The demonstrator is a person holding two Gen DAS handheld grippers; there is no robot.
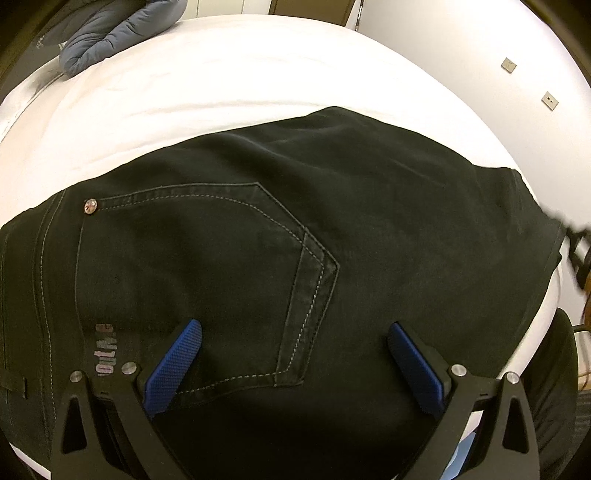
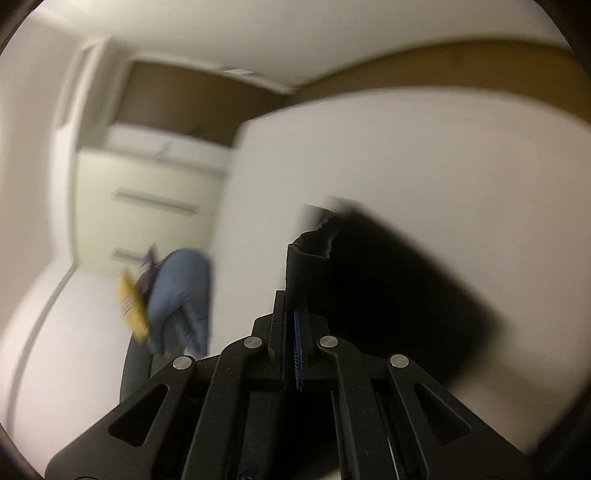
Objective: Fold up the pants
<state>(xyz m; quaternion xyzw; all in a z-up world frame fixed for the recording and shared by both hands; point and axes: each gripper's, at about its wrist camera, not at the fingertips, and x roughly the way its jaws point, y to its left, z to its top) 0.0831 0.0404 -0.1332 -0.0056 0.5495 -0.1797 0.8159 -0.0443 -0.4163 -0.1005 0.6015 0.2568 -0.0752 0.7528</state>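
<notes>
Two tongs [image 1: 293,341] [image 2: 295,291], black pants [image 1: 295,240], white bed [image 1: 221,85]

Beyond the black pants [image 1: 295,229] under my spread left gripper [image 1: 293,365] the white bed [image 1: 221,85] lies bare and passable up to a blue padded jacket [image 1: 122,29] at its far left corner, the wall [image 1: 480,51] closing the right side.

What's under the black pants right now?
The black pants lie on a white bed sheet, which shows all around their far edge. Whatever sits beneath their middle is covered by the fabric.
</notes>
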